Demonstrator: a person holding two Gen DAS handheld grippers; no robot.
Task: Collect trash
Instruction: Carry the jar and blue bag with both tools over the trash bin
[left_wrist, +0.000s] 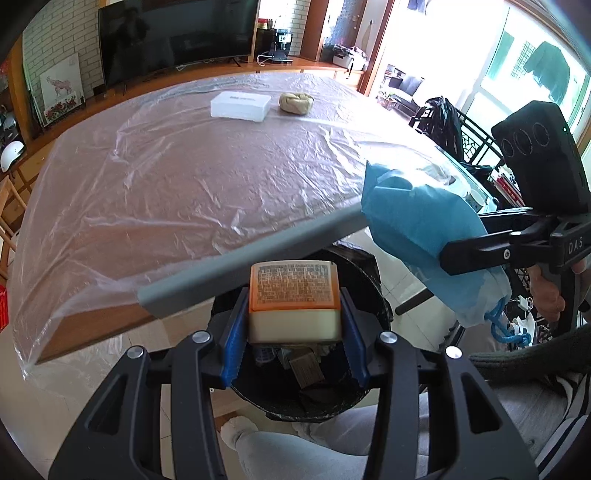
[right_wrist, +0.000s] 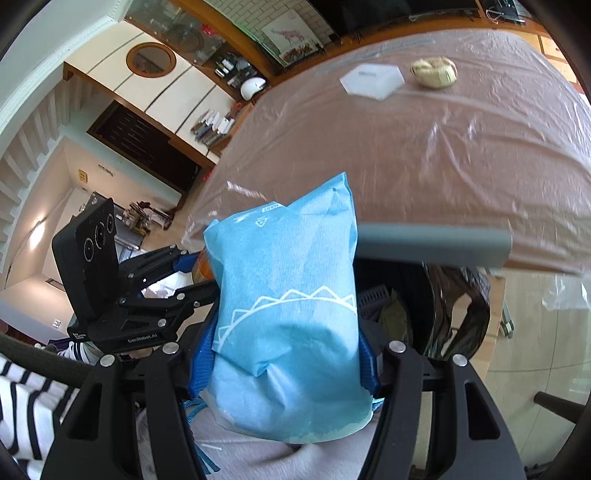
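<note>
Bin (left_wrist: 373, 395), black-lined, stood on the floor just below the table (left_wrist: 184, 177) edge; it already held scraps, so collecting looked partly done. Left gripper (left_wrist: 294, 332) clamped an orange-topped box (left_wrist: 294, 295) between its blue pads, directly above the bin mouth. Right gripper (right_wrist: 284, 369) gripped a blue bag (right_wrist: 288, 306) by its lower end, pads pressed into both sides; bag hung beside the box, near the bin rim but not clearly over the opening. Blue cord (left_wrist: 502, 325) dangled from the bag. Neither item dropped yet. Judged step: release of both into the bin. Left on the table, well away from the bin at the far side: a white box (left_wrist: 240, 106) and a tan wad (left_wrist: 295, 102) just beside it. Those likely remained to fetch. Clear film covered the table.
</note>
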